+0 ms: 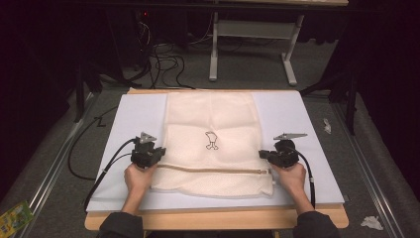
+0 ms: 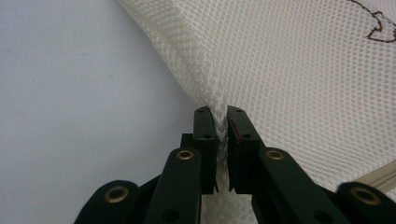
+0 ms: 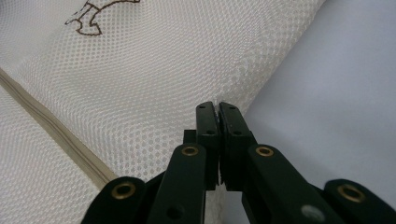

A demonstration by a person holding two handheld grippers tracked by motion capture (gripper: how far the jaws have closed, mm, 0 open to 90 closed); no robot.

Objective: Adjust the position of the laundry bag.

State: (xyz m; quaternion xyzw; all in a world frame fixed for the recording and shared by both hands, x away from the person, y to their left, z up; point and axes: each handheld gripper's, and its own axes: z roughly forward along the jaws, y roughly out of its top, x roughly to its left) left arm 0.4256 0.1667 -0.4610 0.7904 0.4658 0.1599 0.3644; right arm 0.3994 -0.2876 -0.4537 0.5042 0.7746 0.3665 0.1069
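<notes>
Your left gripper [image 2: 222,116] has its jaws pressed onto a pinch of the mesh laundry bag [image 1: 212,144] at the bag's edge, with fabric bunched between the pads; your right gripper [image 3: 218,109] is clamped the same way on the opposite edge, its jaws nearly touching with only a sliver of mesh between them. The bag lies flat between the two tools on the white mat [image 1: 307,129], its zipper [image 1: 213,170] running straight from one gripper to the other and the small embroidered figure [image 1: 211,140] just beyond that line. If you mean to lift or fold, raise both hands together and level, keeping the zipper line taut but not stretched. Your right bite looks shallow, so I'd judge it the likelier to slip; move slowly and avoid pulling outward.
</notes>
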